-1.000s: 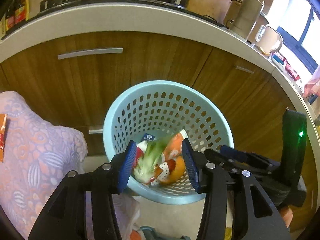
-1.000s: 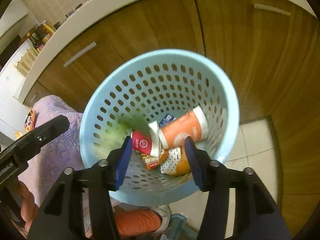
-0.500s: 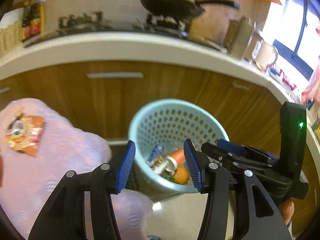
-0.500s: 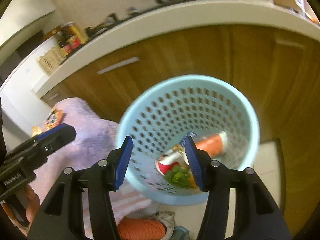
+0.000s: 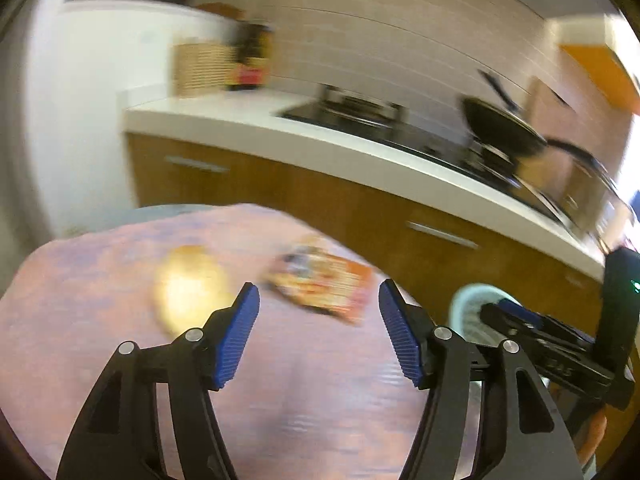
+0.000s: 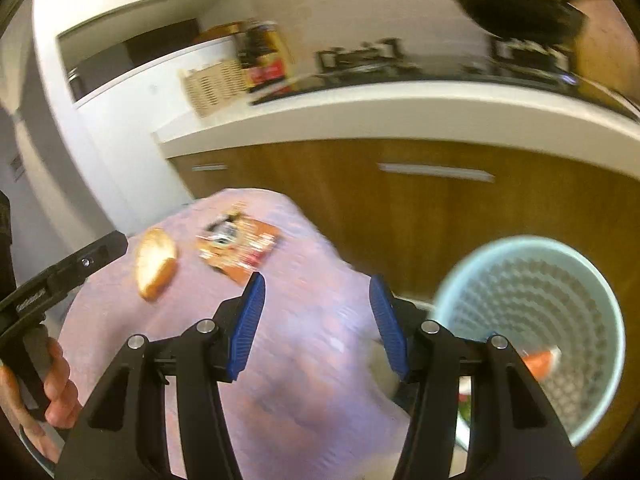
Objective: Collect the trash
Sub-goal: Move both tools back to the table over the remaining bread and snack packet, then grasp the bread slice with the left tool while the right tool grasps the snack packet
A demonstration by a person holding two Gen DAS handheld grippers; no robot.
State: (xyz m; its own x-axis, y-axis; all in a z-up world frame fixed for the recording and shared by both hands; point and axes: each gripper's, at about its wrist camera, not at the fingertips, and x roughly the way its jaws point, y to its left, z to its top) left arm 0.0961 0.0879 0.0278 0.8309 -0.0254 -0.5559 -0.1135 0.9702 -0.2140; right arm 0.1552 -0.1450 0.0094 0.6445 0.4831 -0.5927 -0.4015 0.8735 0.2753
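An orange snack wrapper (image 5: 320, 284) (image 6: 239, 245) and a bread roll (image 5: 188, 292) (image 6: 155, 264) lie on a table under a pink-purple cloth (image 5: 280, 400) (image 6: 288, 360). My left gripper (image 5: 318, 332) hovers over the cloth just short of the wrapper; its jaws are opening and nothing is between them. My right gripper (image 6: 316, 320) is open and empty, above the cloth's right part. The pale blue perforated trash basket (image 6: 532, 320) (image 5: 472, 308) stands on the floor to the right, with an orange cup (image 6: 540, 360) and other trash inside. Both views are blurred.
Wooden cabinets (image 6: 400, 208) with a white countertop (image 6: 400, 108) run behind the table and basket. A stove with a black pan (image 5: 500, 132), a wicker basket (image 6: 212, 84) and jars stand on it. A hand (image 6: 56, 392) holds the left gripper's handle at the left edge.
Both grippers swung left and rose from above the basket to over the cloth-covered table. The wrapper and bread roll came into view. The left jaws have widened.
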